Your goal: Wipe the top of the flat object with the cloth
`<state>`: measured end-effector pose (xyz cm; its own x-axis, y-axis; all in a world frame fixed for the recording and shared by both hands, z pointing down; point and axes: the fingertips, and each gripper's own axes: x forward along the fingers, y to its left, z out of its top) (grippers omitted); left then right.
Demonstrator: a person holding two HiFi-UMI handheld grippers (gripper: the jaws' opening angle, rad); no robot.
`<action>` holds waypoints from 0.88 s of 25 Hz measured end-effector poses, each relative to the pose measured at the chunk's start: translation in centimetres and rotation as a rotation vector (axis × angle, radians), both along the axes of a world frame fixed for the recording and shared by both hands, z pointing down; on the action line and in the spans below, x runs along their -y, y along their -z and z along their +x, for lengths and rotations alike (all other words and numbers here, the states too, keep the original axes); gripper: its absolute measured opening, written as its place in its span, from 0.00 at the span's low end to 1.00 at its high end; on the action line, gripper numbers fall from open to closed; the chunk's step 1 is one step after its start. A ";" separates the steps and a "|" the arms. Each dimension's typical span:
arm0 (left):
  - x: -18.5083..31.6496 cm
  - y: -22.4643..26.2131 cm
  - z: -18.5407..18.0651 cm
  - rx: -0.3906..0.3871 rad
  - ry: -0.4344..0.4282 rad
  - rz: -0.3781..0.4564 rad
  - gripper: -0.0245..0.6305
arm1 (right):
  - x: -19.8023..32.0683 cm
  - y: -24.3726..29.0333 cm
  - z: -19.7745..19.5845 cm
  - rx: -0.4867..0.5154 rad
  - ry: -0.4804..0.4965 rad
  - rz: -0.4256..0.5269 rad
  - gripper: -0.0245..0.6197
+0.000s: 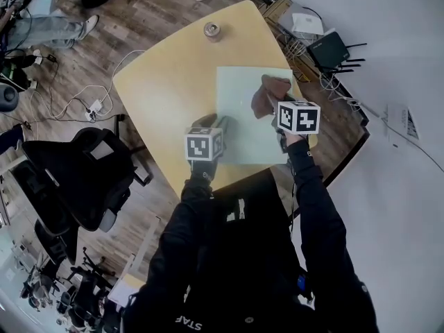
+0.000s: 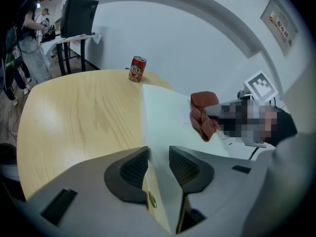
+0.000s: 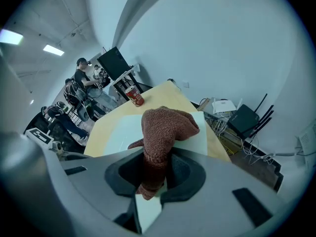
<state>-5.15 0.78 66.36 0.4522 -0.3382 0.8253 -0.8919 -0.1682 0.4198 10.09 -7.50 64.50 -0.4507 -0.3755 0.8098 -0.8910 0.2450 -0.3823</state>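
Note:
A pale green flat board (image 1: 243,99) lies on the right half of the wooden table (image 1: 166,82). My left gripper (image 1: 205,132) is shut on the board's near left edge (image 2: 159,181), with one jaw on each face. My right gripper (image 1: 283,120) is shut on a reddish-brown knitted cloth (image 3: 160,132). The cloth (image 1: 266,94) hangs over the board's right part; I cannot tell if it touches the surface. In the left gripper view the cloth (image 2: 202,113) shows above the board's far right side.
A red drink can (image 2: 137,68) stands at the table's far edge (image 1: 212,30). Black office chairs (image 1: 83,172) stand left of the table. A router and cables (image 1: 326,50) lie on the floor at the right. A person (image 2: 32,28) stands at a far desk.

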 end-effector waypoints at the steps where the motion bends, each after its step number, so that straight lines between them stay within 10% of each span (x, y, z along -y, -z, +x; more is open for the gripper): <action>1: 0.0 -0.1 0.0 0.003 0.000 -0.001 0.26 | 0.0 0.0 0.5 -0.004 -0.006 0.001 0.18; 15: -0.1 0.1 0.0 0.006 0.012 -0.002 0.26 | -0.7 0.7 8.9 -0.090 -0.067 0.023 0.18; 22: -0.1 0.3 0.1 0.006 0.010 -0.008 0.26 | -0.1 7.0 5.9 0.115 -0.113 0.103 0.18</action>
<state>-5.08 0.90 66.08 0.4438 -0.3358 0.8308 -0.8961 -0.1557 0.4157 16.01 -7.45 57.50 -0.4884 -0.5072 0.7100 -0.8668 0.1885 -0.4616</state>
